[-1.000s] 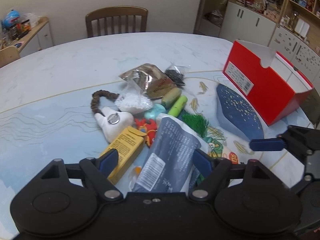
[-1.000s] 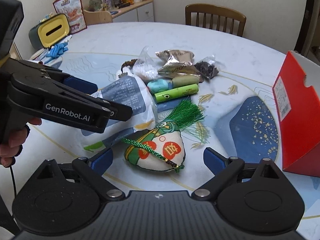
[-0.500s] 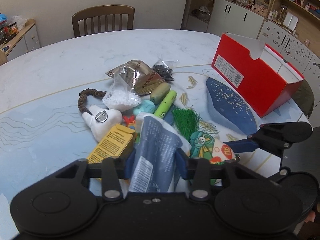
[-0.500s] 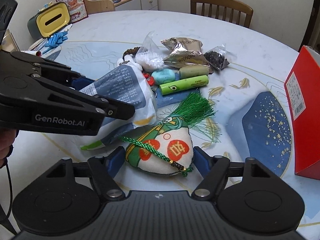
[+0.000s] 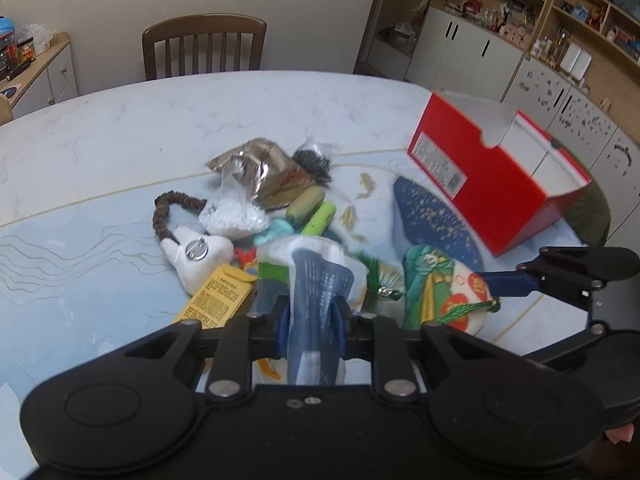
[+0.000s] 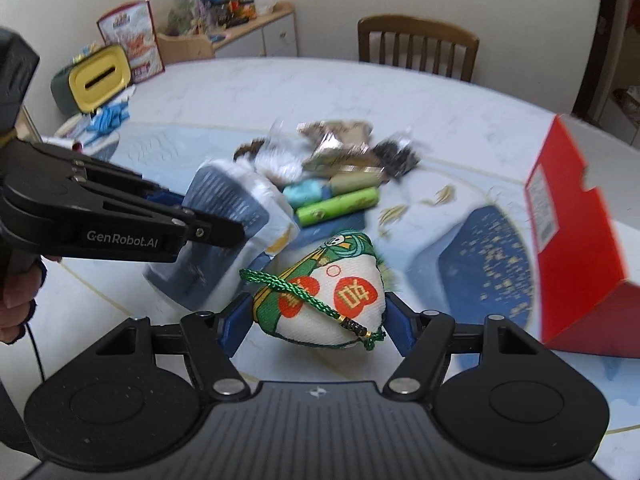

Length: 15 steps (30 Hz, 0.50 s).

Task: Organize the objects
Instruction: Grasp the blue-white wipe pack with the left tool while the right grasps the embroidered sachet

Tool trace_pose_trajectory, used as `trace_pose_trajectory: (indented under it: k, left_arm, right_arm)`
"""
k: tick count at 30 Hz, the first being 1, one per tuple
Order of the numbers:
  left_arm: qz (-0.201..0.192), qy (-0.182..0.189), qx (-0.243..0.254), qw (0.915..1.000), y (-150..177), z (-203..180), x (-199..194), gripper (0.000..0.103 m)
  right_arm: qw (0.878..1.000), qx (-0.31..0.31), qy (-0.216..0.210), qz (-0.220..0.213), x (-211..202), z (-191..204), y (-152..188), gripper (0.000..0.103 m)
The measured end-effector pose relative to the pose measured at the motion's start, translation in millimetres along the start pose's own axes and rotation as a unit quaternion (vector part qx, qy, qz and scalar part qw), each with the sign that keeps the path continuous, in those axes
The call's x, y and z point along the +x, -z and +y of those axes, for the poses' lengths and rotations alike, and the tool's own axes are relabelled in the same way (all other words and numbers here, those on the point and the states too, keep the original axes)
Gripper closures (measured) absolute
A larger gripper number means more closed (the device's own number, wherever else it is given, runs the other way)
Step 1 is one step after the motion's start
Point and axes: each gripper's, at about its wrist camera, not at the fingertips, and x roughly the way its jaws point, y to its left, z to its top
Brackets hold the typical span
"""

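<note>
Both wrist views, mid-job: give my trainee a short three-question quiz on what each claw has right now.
1. True or false: the left claw is shut on the blue-grey packet.
2. What does the right claw grip? A) the green tube B) the embroidered sachet C) the yellow box
3. Fill in: the red box stands on the table with its top ____.

Key: 1 true. 2 B; both pads press the sachet's sides. 3 open.
</note>
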Motion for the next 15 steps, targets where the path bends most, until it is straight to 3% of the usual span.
trace_pose_trajectory:
  k: [6, 15]
  left_arm:
    - [0.004, 0.017, -0.006, 0.9998, -12, -12, -12, 0.092]
    - [-0.021, 0.045, 0.013, 0.9987, -41, -54, -30, 0.092]
  right_arm:
    - [1.0, 0.01, 0.019, -0.016, -38, -15, -13, 0.034]
    - [0.997, 0.023, 0.04, -0.057, -94, -56, -31, 0.034]
